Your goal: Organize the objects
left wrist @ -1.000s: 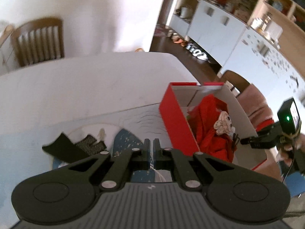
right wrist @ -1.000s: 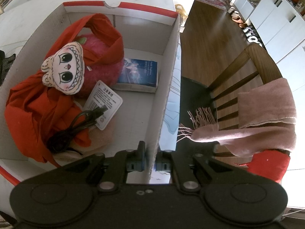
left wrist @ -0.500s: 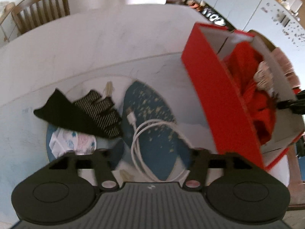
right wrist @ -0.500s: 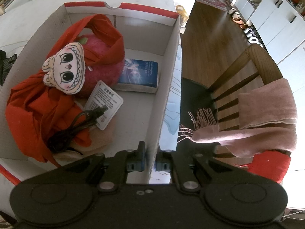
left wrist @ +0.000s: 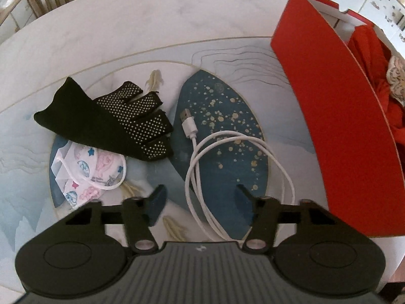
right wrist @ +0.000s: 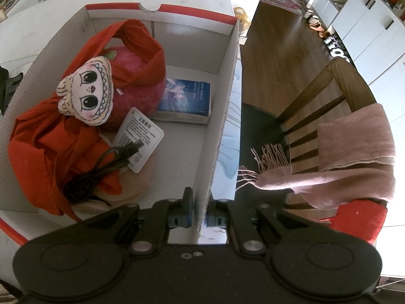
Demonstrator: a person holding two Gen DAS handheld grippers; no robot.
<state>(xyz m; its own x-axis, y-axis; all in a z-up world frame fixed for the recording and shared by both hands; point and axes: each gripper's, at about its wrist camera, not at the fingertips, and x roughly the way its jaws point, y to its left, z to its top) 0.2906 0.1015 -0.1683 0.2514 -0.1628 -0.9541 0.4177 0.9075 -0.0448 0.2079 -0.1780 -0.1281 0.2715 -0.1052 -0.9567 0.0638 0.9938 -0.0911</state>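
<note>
Your left gripper (left wrist: 200,192) hovers with its fingers spread wide over the coiled white USB charging cable (left wrist: 215,167), which lies on the dark blue speckled patch of the patterned tabletop (left wrist: 152,25), beside the red cardboard box (left wrist: 329,116). Your right gripper (right wrist: 200,212) is pinching the box's white side wall (right wrist: 222,116), one finger inside and one outside

If you close on a single loop, I judge the rest of the cable could trail and snag on the box's tall red wall on the way over. Let the right gripper pull or tilt that thin wall and the box could slide or tip, spilling the red cloth (right wrist: 50,136), the cream plush face (right wrist: 88,93), the black cord (right wrist: 101,167) and the blue book (right wrist: 187,101)

Part of the cable's near loop is hidden under your left gripper. The black dotted glove (left wrist: 141,124) covers part of the printed face mask (left wrist: 86,169), and whatever lies beneath the cloth is not visible
</note>
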